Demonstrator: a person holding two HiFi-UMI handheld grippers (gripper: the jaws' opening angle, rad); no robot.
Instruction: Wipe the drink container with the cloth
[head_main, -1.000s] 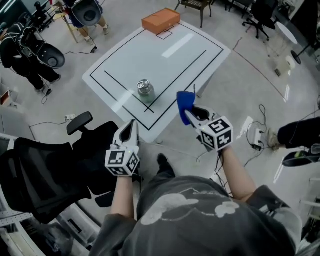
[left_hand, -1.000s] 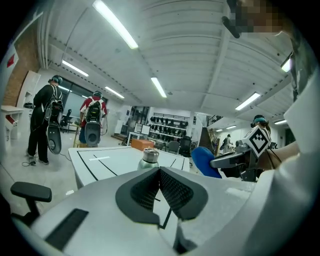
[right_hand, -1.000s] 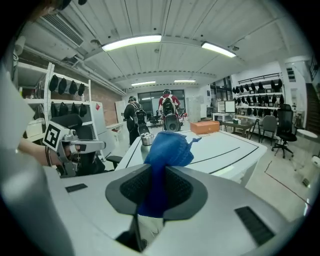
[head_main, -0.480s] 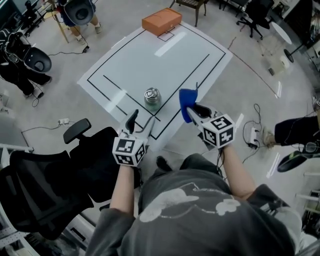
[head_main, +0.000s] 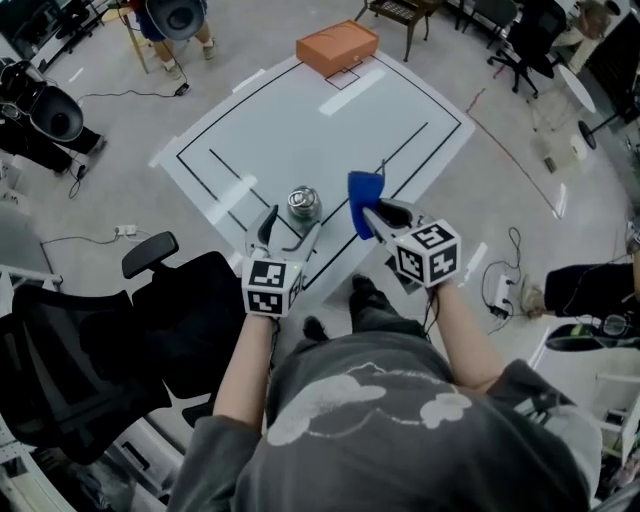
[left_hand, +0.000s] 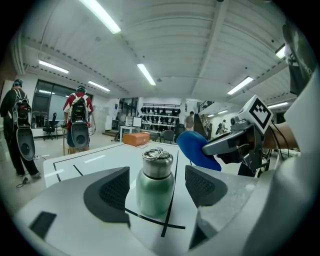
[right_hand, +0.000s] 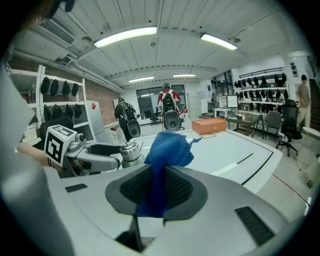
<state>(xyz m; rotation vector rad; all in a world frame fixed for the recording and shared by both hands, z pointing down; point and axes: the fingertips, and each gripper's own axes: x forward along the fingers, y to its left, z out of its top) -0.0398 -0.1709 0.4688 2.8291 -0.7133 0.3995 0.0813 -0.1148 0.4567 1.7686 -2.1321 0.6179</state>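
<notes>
left gripper (head_main: 290, 230): jaws opening, spread wide, pads pressing on nothing.
ahead of it: the bottle (left_hand: 156, 182) stands square in the gap at the fingertips, clear of both pads.
bottle: upright on the white table (head_main: 300, 120) near its front edge, over crossing black lines (left_hand: 167, 212), long axis vertical, ring lid up.
right gripper (head_main: 372, 212): clamped on the blue cloth (right_hand: 167, 145), which bunches out past the tips.
cloth to bottle: just to the bottle's right, apart.
nearer: the left gripper; it likely closes in to steady the bottle, and the cloth must travel left.
</notes>
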